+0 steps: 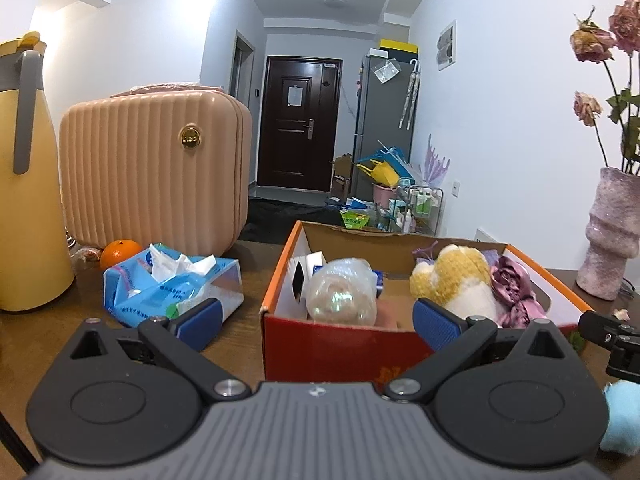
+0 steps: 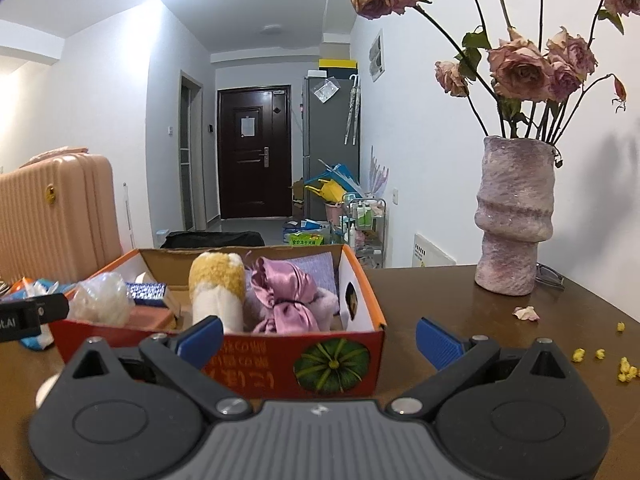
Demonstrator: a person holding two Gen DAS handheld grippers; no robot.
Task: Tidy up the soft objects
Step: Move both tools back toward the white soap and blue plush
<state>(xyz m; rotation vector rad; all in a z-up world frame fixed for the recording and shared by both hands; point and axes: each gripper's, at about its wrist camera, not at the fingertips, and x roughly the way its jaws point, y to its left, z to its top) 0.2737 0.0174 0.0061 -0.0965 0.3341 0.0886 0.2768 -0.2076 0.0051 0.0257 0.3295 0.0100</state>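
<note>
Seen from the left gripper (image 1: 316, 322), whose blue-padded fingers (image 1: 200, 322) are spread wide with nothing between them, a yellow thermos jug (image 1: 24, 184) stands far to the left, then a ribbed pink vanity case (image 1: 152, 168) with a round gold badge whose lettering is too small to read. Ahead of the left finger lie an orange (image 1: 119, 253) and a torn blue tissue pack (image 1: 172, 290) printed with unreadable text, touching the fingertip's outline. Between the fingers sits the open cardboard box (image 1: 340, 344), its near wall close in front; inside it are a clear plastic-wrapped bundle (image 1: 342, 294), a yellow-and-white plush toy (image 1: 456, 280) just beyond the right finger, and a pink satin scrunchie (image 1: 516, 292). A light-blue soft object (image 1: 620, 420) lies at the far right edge, beside the other gripper's black tip. The right gripper (image 2: 318, 340) is likewise wide open and empty, its left finger in front of the box's red wall, which shows a green pumpkin picture (image 2: 331, 366) and partly hidden characters. Bare brown tabletop (image 2: 440, 300) lies open past the right finger, up to the mottled purple vase (image 2: 514, 220) of dried roses, a fallen petal (image 2: 526, 313) and yellow crumbs (image 2: 600, 356).
</note>
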